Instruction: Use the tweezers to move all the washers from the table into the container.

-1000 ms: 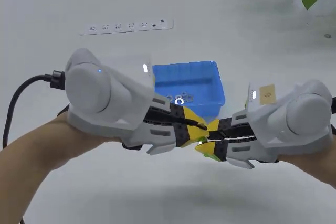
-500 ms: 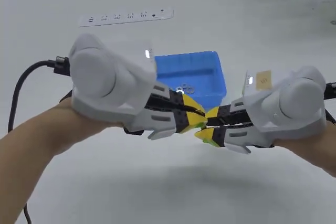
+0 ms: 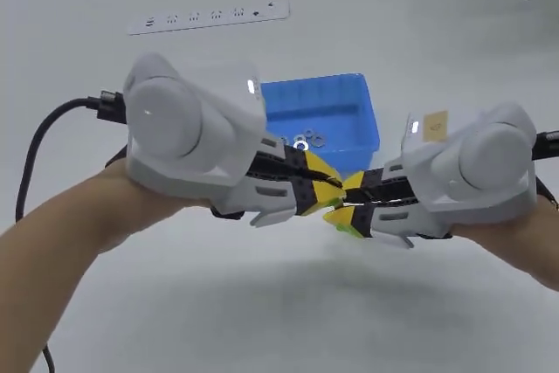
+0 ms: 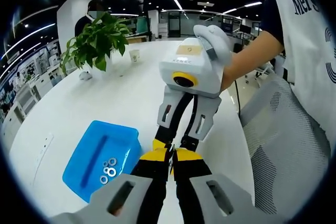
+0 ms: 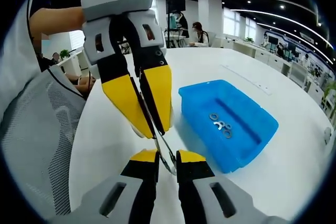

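Both grippers are held tip to tip above the surface (image 3: 262, 303), near its front edge. The left gripper (image 5: 148, 109) has its fingers (image 5: 125, 102) drawn tight on the tweezers (image 5: 157, 129), which slant down toward the right gripper (image 5: 167, 158). The right fingers (image 5: 193, 157) are narrow, with the tweezer tip in the gap; contact not resolvable. The blue container (image 3: 336, 98) sits just beyond the grippers, toward the far edge. The washers (image 3: 303, 140) lie clustered inside it, on its floor.

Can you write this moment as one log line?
left tongs: pinching tweezers | right tongs: at tweezers' tip, grip unclear | washers: several in blue container
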The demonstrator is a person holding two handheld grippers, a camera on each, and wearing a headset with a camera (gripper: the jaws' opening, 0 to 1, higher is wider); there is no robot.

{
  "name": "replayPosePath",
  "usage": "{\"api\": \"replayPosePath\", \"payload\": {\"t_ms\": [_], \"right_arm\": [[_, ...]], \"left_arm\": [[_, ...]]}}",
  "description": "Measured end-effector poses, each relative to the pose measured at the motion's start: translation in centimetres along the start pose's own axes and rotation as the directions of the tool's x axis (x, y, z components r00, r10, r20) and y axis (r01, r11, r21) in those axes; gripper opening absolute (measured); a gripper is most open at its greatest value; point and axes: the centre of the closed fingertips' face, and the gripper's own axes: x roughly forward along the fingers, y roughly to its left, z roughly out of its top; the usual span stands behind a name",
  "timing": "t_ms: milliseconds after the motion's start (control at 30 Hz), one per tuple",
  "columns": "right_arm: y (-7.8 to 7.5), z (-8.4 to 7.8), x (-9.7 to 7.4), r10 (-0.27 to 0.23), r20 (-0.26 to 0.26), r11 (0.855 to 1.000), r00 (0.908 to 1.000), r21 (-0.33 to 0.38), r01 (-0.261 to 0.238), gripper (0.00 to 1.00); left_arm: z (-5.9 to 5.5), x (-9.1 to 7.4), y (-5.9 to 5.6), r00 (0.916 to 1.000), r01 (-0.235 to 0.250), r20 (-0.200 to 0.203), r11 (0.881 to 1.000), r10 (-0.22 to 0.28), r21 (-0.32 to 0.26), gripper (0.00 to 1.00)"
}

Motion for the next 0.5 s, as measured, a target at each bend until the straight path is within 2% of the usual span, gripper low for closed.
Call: {"api": "replayPosePath", "payload": {"t_ms": [500], "right_arm": [[0.16, -0.04, -0.09, 0.001, 0.001, 1.000, 1.0000, 0.015, -0.001, 0.14]], "left_arm": [[0.08, 0.13, -0.07, 1.0000, 0.009, 0.001, 1.000, -0.009, 0.004, 0.07]]}}
